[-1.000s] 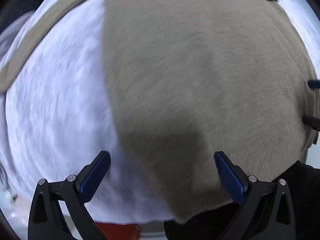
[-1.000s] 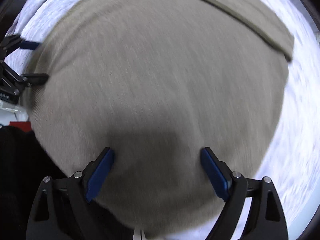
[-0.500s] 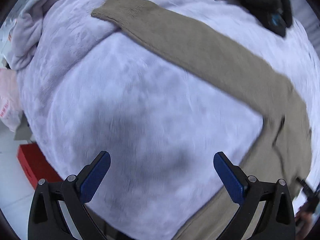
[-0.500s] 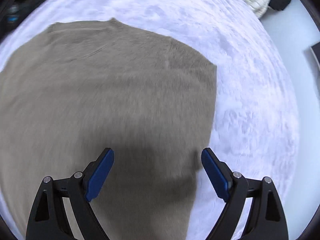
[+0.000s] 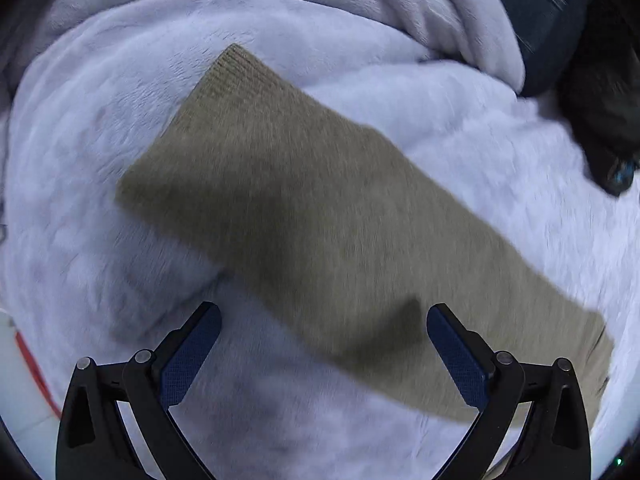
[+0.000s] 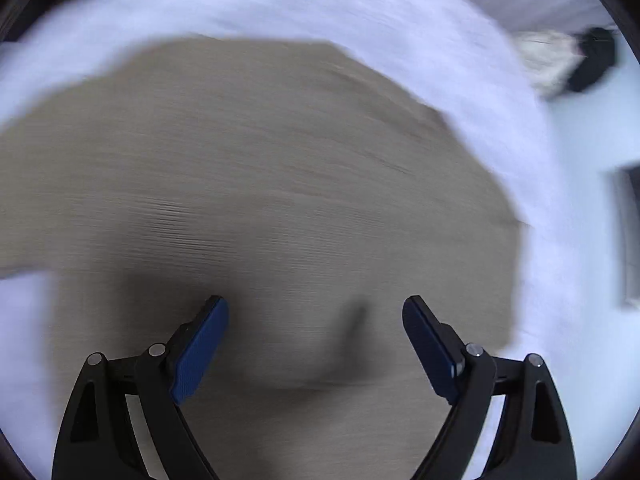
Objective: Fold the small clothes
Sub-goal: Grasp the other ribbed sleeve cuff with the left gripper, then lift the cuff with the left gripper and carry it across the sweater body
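Note:
An olive-brown knit sweater lies flat on a pale lilac fleece blanket (image 5: 360, 52). In the left wrist view one long sleeve (image 5: 320, 216) runs from its ribbed cuff (image 5: 236, 68) at upper left down to the lower right. My left gripper (image 5: 324, 344) hangs open above the sleeve's lower edge, nothing between its blue pads. In the right wrist view the sweater's body (image 6: 260, 200) fills the frame, blurred. My right gripper (image 6: 316, 336) is open over it, its pads apart and holding nothing.
Dark clothing (image 5: 560, 28) lies heaped at the blanket's top right in the left wrist view, and a red object (image 5: 34, 368) shows at the lower left. In the right wrist view a cream garment (image 6: 548, 60) and a black item (image 6: 592, 64) lie on the pale floor.
My left gripper swung off the sweater's body, across bare blanket, and now hovers over the sleeve. The right gripper's view shifted across the body toward its right edge. Both stayed open.

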{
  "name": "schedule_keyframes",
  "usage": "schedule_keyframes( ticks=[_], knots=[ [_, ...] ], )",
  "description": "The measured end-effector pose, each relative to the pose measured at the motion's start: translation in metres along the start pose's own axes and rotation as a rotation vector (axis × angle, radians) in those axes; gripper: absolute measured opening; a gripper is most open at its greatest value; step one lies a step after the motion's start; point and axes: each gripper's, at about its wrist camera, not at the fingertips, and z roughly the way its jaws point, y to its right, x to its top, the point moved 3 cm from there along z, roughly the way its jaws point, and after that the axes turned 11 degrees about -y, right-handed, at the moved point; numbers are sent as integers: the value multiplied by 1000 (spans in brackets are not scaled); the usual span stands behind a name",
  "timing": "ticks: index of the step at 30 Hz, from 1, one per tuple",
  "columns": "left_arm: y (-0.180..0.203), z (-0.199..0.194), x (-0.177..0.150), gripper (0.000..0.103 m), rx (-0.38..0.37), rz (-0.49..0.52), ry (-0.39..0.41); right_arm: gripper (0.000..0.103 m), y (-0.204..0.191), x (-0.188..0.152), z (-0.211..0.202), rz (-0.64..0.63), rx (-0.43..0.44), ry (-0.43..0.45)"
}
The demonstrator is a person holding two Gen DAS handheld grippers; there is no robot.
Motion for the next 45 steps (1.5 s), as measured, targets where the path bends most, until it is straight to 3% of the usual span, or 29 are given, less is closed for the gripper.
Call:
schedule_keyframes(
  ticks=[2, 3, 4, 5, 7, 9, 11, 12, 14, 16, 17, 19, 22, 23, 24, 26, 27, 28, 30, 32, 33, 34, 35, 38, 41, 43, 45],
  knots=[
    [-13, 1, 14, 103, -54, -37, -1, 91, -25, 5, -30, -62, 286, 41],
    [-17, 0, 19, 102, -76, -42, 3, 91, -32, 10, -41, -67, 366, 49],
    [-21, -3, 23, 94, -100, -36, 12, 91, -37, 18, -49, -57, 399, 53],
    [-23, -6, 27, 85, -112, -17, 20, 91, -38, 25, -51, -37, 387, 55],
    [-25, -15, 28, 48, -106, 43, 26, 91, -39, 46, -47, 19, 273, 45],
    [-18, -45, 20, 30, -115, 84, 27, 91, -52, 56, -38, 43, 170, 44],
    [-20, -55, 27, 19, -130, 111, 35, 91, -66, 64, -39, 40, 94, 34],
    [-25, -61, 29, 18, -138, 121, 35, 91, -59, 71, -38, 26, 58, 33],
    [-11, -43, 5, 17, -151, 130, 31, 91, -94, 71, -30, -24, -21, 13],
    [-7, -45, 9, 11, -157, 140, 42, 91, -133, 65, -35, -86, -116, -3],
    [-9, -50, 9, 11, -157, 144, 47, 91, -148, 65, -42, -100, -166, 28],
    [24, -26, 12, 11, -155, 153, 67, 91, -190, 54, -60, -140, -216, 96],
    [38, -18, 10, 12, -156, 177, 73, 91, -275, 35, -72, -266, -136, 135],
    [36, -17, 11, 12, -160, 175, 62, 91, -282, 26, -75, -327, -84, 146],
    [19, -23, 8, 12, -170, 173, 42, 91, -291, 11, -78, -389, -14, 148],
    [21, -4, 19, 13, -187, 147, 2, 91, -337, 0, -98, -505, 230, 77],
    [17, 0, 23, 21, -196, 129, -17, 90, -337, -6, -104, -533, 345, 37],
    [19, 6, 33, 31, -204, 108, -26, 90, -330, -7, -110, -527, 357, 51],
    [12, 5, 43, 32, -243, 75, -29, 91, -310, -5, -121, -476, 294, 119],
    [8, 4, 45, 32, -269, 48, -25, 91, -283, 5, -123, -378, 270, 132],
    [8, 4, 44, 31, -279, 44, -17, 91, -268, 11, -121, -320, 267, 128],
    [8, 3, 44, 14, -283, 42, -9, 91, -252, 17, -118, -255, 251, 123],
    [10, 2, 43, 9, -293, 49, -5, 91, -242, 22, -115, -216, 229, 120],
    [22, -6, 32, 10, -251, 72, 31, 91, -220, 30, -102, -107, 154, 95],
    [46, -14, 11, 10, -215, 107, 76, 91, -228, 25, -90, -19, 128, 31],
    [50, -25, 2, 9, -200, 123, 98, 91, -244, 22, -89, -34, 184, -13],
    [56, -33, -7, 9, -183, 147, 114, 91, -286, 7, -101, -124, 253, -6]
  ],
)
